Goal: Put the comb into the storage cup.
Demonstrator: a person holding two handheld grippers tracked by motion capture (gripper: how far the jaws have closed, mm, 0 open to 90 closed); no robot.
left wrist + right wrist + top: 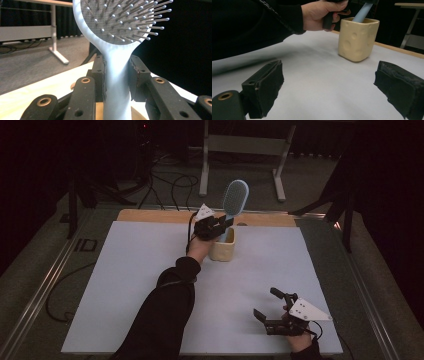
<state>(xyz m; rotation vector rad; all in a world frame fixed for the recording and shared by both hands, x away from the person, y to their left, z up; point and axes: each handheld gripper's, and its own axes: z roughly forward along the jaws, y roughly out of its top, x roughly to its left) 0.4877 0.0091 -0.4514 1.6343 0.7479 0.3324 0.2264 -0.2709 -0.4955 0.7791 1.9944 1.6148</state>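
1. The left gripper is clamping the pale blue hairbrush by its handle, directly above the cream square cup; in the left gripper view both pads are pressing on the handle from either side.
2. The brush's long axis is standing nearly upright, bristle head at the top and leaning slightly away from the cup, with the handle's lower end already sitting inside the cup's mouth.
3. The coming move is probably turning on that vertical line: the handle is running straight down between the jaws into the cup, so a release or a lift has to follow it.
4. Whether the handle's tip is touching the cup's bottom is hidden by the cup wall.
5. The right gripper is resting well away from the cup, near the table's front edge, jaws standing wide apart with nothing between them; the left hand is clearly the nearer one.
6. Around the cup the white mat is lying bare, so nothing is blocking the way.
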